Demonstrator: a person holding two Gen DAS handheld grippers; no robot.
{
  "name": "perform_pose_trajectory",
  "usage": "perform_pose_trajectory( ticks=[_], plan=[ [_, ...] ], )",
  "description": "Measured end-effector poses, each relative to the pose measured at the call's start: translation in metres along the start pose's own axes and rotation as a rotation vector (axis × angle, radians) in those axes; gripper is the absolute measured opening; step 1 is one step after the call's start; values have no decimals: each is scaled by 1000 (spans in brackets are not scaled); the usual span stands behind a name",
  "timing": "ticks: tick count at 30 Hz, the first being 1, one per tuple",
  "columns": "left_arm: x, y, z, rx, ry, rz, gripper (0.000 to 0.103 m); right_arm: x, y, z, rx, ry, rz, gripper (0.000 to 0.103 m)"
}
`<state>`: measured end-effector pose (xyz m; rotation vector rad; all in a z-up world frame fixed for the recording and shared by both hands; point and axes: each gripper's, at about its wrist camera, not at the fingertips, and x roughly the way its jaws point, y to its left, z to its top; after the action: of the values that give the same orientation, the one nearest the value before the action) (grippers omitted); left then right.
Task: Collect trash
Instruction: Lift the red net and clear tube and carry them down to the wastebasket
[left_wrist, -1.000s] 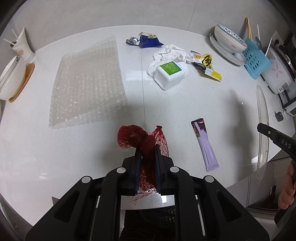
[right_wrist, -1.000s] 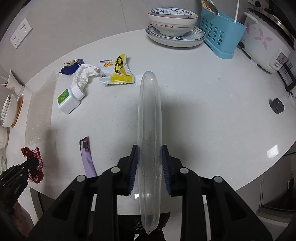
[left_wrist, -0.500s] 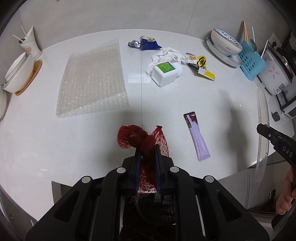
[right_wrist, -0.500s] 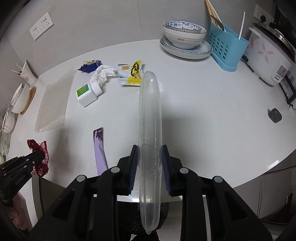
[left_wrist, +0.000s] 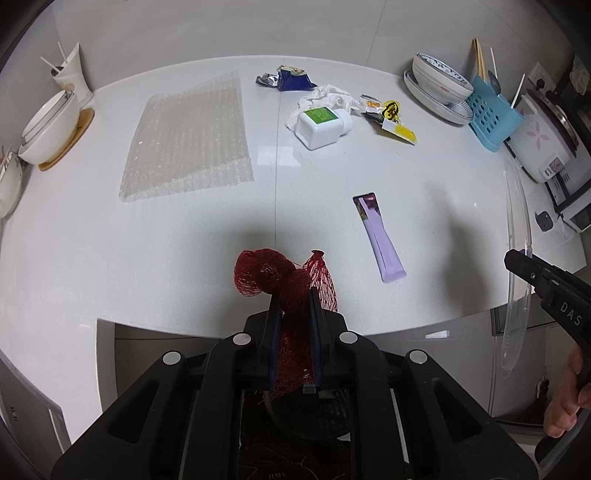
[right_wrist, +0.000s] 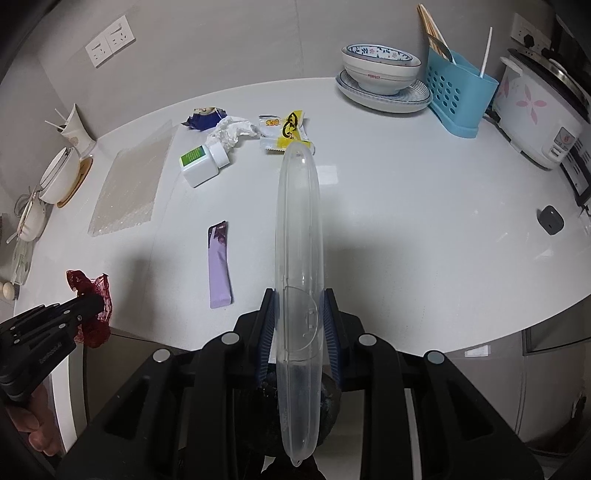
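Red mesh netting (left_wrist: 284, 277), bunched, crumpled, pinched in left tongs (left_wrist: 293, 299)

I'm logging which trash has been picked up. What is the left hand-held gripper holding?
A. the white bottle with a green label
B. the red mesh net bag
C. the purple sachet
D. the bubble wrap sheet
B: the left hand-held gripper is shut on the red mesh net bag, which bunches between its fingers, lifted off the counter.
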<state>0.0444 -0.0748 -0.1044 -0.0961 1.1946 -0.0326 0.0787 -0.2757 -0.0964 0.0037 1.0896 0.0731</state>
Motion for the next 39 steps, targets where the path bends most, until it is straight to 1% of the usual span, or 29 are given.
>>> perform_pose_trajectory(
  ticks=[15,24,32,34,36,39],
  plan=[
    [-16,2,-43,-12,-6,13,13,-16,20,-46,-58,-10,45,24],
    [-21,1,-72,-23,-9,-4,13,-21,32,-78,-113,8,63,24],
    [-6,-3,-104,-30,18,-24,13,-15,47,-105,-161,36,92,24],
    [0,-2,-111,-39,26,-32,13,-11,50,-113,-172,44,97,24],
    [4,-3,-119,-35,20,-18,13,-7,52,-121,-179,52,108,24],
    [11,-4,-130,-32,30,-32,13,1,52,-131,-186,69,110,24]
  ],
)
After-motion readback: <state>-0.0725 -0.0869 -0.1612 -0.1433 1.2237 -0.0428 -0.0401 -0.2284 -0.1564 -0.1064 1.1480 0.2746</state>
